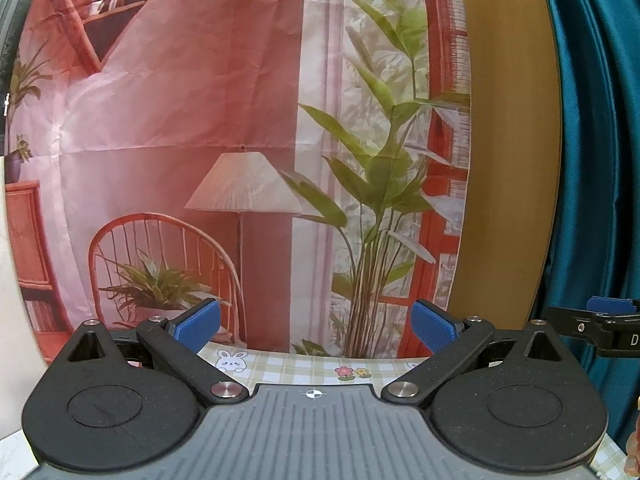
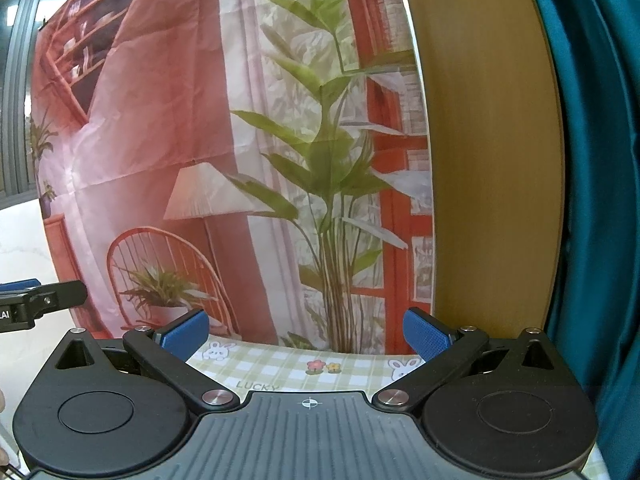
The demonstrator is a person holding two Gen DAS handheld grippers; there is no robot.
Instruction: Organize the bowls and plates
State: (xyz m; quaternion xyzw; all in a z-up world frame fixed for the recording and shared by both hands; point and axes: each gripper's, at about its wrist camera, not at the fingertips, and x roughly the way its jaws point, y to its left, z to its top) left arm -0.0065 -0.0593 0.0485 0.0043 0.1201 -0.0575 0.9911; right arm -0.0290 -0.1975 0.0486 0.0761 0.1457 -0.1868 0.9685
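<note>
Printed backdrop (image 1: pixel 200 120) of pink room, lamp, plants behind checked tablecloth (image 2: pixel 304 364) with bunnies, flowers. Plates, bowls: not visible in either view. Left gripper (image 1: pixel 316 328) wide open, empty. Right gripper (image 2: pixel 306 330) wide open, empty. Table mostly hidden behind gripper bodies.

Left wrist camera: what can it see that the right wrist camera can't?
Only the left wrist view shows the right gripper poking in at its right edge. Only the right wrist view shows the left gripper at its left edge, the word LUCKY on the cloth, and a dark window frame. Both show open blue fingers, the checked bunny tablecloth, the printed backdrop, a wooden panel and a teal curtain. Neither shows plates or bowls.
</note>
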